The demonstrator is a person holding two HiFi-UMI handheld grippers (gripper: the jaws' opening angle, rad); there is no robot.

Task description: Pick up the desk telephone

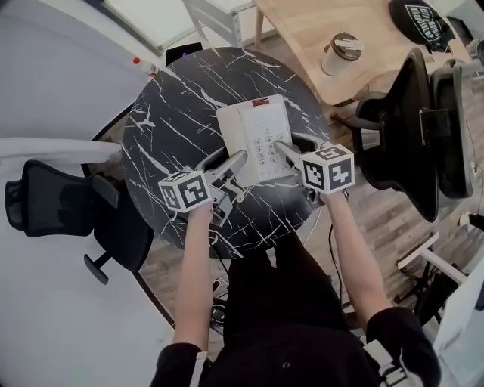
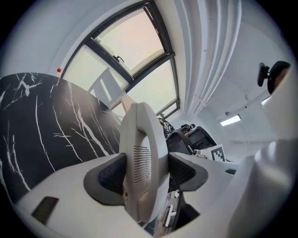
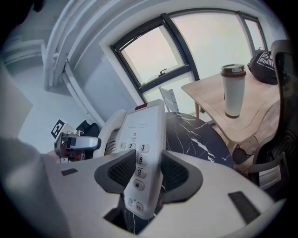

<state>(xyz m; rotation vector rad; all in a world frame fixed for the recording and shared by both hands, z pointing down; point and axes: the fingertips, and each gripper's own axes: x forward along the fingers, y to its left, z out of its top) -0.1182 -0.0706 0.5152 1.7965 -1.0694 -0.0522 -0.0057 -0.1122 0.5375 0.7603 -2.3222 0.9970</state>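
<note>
The white desk telephone (image 1: 253,140) hangs over the round black marble table (image 1: 170,128), held from both sides. My left gripper (image 1: 238,160) is shut on its left edge. In the left gripper view the dark pads clamp the handset side (image 2: 139,158), with the gripper (image 2: 146,172) around it. My right gripper (image 1: 283,147) is shut on the phone's right edge. In the right gripper view its pads press on the keypad side (image 3: 142,139), and the right gripper (image 3: 148,173) straddles the keys. The left gripper (image 3: 77,142) shows beyond the handset.
A wooden table (image 1: 302,30) at the top right carries a lidded cup (image 1: 342,53) and a black cap (image 1: 420,21). Black office chairs stand to the right (image 1: 401,128) and to the left (image 1: 68,204). A small red-capped bottle (image 1: 144,66) lies past the table's far left rim.
</note>
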